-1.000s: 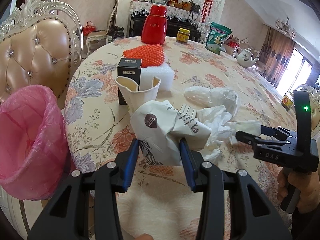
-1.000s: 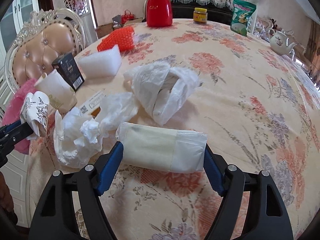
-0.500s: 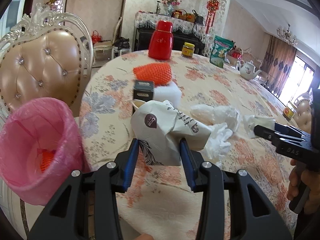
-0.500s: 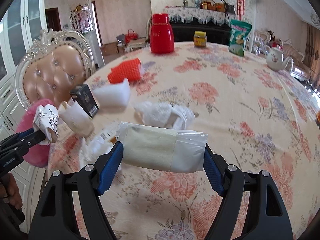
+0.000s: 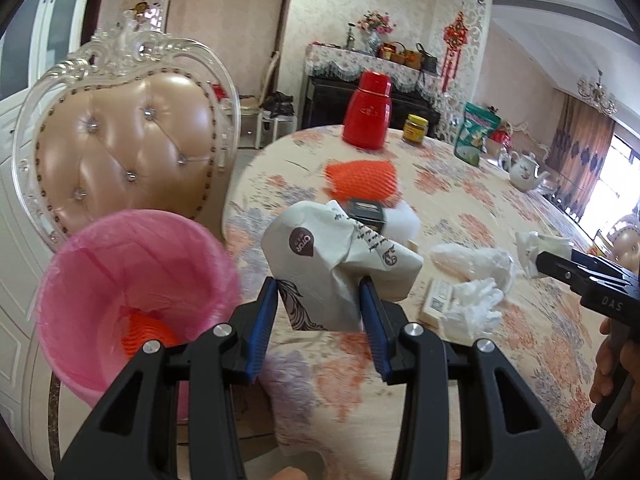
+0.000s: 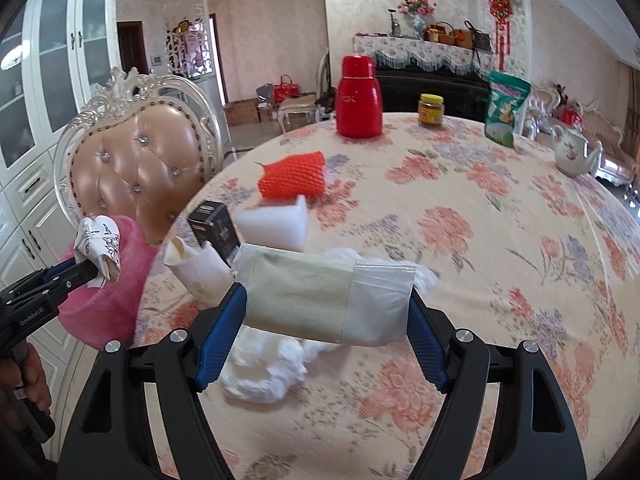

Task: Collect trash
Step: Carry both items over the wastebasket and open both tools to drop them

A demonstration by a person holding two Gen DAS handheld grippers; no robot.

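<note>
Two grips carry trash: the left gripper (image 5: 320, 312) clamps a crumpled printed paper bag (image 5: 332, 256), the right gripper (image 6: 324, 316) pinches a clear plastic pouch (image 6: 324, 296) endwise, both clear of the tablecloth (image 6: 480, 240); the pink-lined bin (image 5: 132, 280) waits at nine o'clock.

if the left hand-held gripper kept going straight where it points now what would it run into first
Probably the tablecloth-covered table, about at its near edge: the left hand-held gripper, shut on crumpled paper packaging, points there, not into the pink-lined bin. Depth is uncertain.
</note>
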